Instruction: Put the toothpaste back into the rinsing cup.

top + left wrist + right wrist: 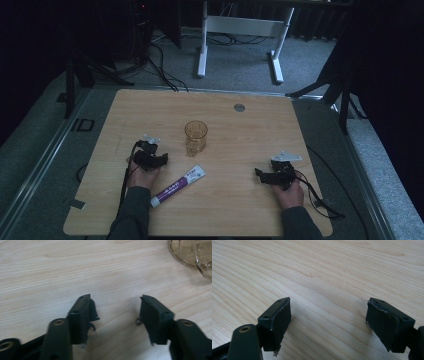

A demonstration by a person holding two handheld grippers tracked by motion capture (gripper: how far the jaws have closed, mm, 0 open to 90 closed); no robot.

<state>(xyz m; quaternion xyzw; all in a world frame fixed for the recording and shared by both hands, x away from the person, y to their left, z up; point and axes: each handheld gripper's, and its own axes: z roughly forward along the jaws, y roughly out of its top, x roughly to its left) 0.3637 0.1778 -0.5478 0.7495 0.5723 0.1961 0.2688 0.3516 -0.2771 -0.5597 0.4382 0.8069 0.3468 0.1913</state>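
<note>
An amber glass tumbler (195, 137) stands upright near the middle of the wooden table (240, 135). A white and purple toothpaste tube (178, 186) lies in front of it, cap toward the near left. My left gripper (163, 159) rests on the table left of the tube, open and holding nothing. In the left gripper view the jaws (115, 307) stand apart over bare wood, with the tumbler's base (192, 253) at the top right. My right gripper (259, 174) rests at the near right, open over bare wood (328, 312).
A round grey grommet (239, 107) sits in the tabletop near the far edge. Beyond the table a white desk frame (240, 40) stands on grey carpet among black stands and cables. A cable (320, 197) trails off the right gripper across the table's near right corner.
</note>
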